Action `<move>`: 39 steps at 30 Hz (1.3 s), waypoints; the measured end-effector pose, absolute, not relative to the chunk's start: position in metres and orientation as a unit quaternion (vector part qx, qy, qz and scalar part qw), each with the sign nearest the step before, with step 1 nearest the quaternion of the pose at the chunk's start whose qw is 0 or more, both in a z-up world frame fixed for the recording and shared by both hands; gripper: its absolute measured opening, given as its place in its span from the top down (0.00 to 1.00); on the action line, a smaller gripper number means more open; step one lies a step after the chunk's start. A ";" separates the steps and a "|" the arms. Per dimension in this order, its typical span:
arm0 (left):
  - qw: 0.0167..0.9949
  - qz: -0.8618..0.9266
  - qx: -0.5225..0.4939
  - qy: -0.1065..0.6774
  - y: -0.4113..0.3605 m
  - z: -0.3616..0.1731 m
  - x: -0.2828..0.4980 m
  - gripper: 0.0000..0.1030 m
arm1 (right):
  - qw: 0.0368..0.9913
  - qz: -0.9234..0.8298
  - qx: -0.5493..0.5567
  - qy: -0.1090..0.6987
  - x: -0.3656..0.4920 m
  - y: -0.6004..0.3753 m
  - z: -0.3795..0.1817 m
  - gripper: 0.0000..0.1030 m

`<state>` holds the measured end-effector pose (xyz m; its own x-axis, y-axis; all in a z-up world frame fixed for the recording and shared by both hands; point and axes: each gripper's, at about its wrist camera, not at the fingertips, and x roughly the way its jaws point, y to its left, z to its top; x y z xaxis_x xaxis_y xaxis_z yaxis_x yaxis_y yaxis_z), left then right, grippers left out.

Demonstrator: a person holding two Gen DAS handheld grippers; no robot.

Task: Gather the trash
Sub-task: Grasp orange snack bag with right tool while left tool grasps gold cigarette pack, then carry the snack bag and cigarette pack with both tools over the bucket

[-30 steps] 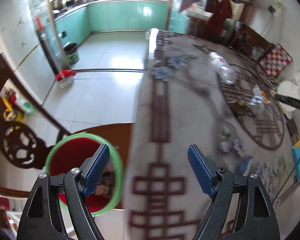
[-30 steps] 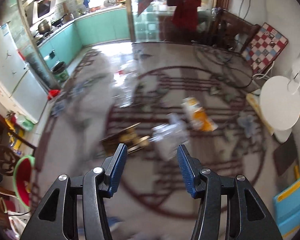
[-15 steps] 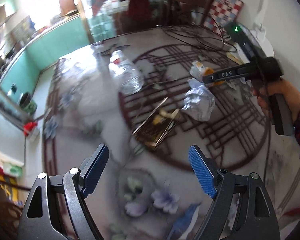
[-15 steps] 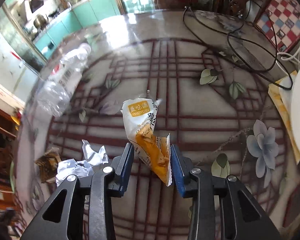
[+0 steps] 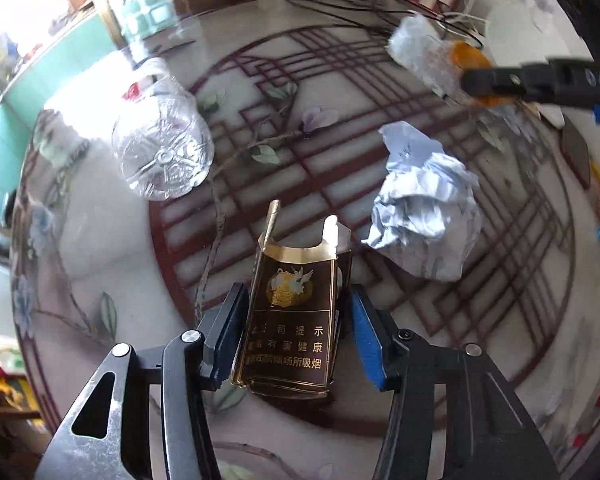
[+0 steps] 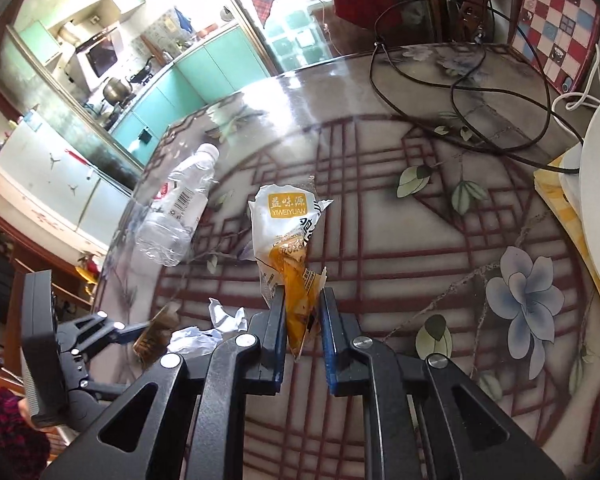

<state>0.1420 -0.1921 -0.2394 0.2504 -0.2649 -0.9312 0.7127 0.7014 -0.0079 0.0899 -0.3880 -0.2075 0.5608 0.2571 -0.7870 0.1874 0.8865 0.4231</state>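
Collecting scene: two hand-held claws work over a round desk point(image 6: 440, 240) with a dark red lattice and painted flowers under glass
Left claw point(image 5: 296, 332): its jaws have just been closing and now stand narrow around a flattened brown and gold cigarette pack point(image 5: 292, 312); the pack stands upright between the blue pads, its torn top flaps splayed above them; the pads sit at its side edges, but whether they press cannot be told
Right claw point(image 6: 302, 332): its jaws have just been closing and are nearly together, pinching the orange lower end of a white and orange snack wrapper point(image 6: 288, 232); the wrapper's white top stretches away from the pads
Crumpled paper point(image 5: 424, 216): white ball lying on the desk just right of the cigarette pack, apart from it
Plastic bottle point(image 5: 162, 152): clear, empty, lying on its side near the desk's left edge, base toward the left camera
Black cable point(image 6: 460, 92): looped across the far side of the desk
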 end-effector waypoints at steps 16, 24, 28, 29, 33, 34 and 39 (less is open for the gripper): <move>0.852 -0.230 0.094 0.460 -0.129 -0.130 0.086 0.57 | 0.882 0.015 0.227 0.413 0.053 -0.359 -0.142 0.87; 0.872 -0.161 0.032 0.460 -0.080 -0.102 0.065 0.56 | 0.891 0.021 0.202 0.406 0.024 -0.309 -0.105 0.87; 0.886 -0.150 0.042 0.437 -0.061 -0.090 0.047 0.56 | 0.892 0.036 0.186 0.410 0.016 -0.281 -0.098 0.87; 0.887 -0.149 0.042 0.435 -0.056 -0.089 0.044 0.56 | 0.893 0.039 0.181 0.410 0.014 -0.273 -0.096 0.86; 0.890 -0.149 0.035 0.429 -0.037 -0.086 0.037 0.55 | 0.899 0.042 0.161 0.406 0.004 -0.244 -0.087 0.86; 0.890 -0.150 0.032 0.429 -0.032 -0.087 0.036 0.55 | 0.900 0.041 0.157 0.405 0.002 -0.237 -0.084 0.86; 0.888 -0.166 0.023 0.429 -0.006 -0.091 0.033 0.55 | 0.904 0.027 0.150 0.400 -0.012 -0.205 -0.076 0.86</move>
<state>0.0335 -0.0064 -0.0907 0.5772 -0.2746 -0.7691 0.3139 0.9440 -0.1015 -0.0118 -0.2054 -0.0756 0.6790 0.1677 -0.7147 0.0716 0.9538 0.2919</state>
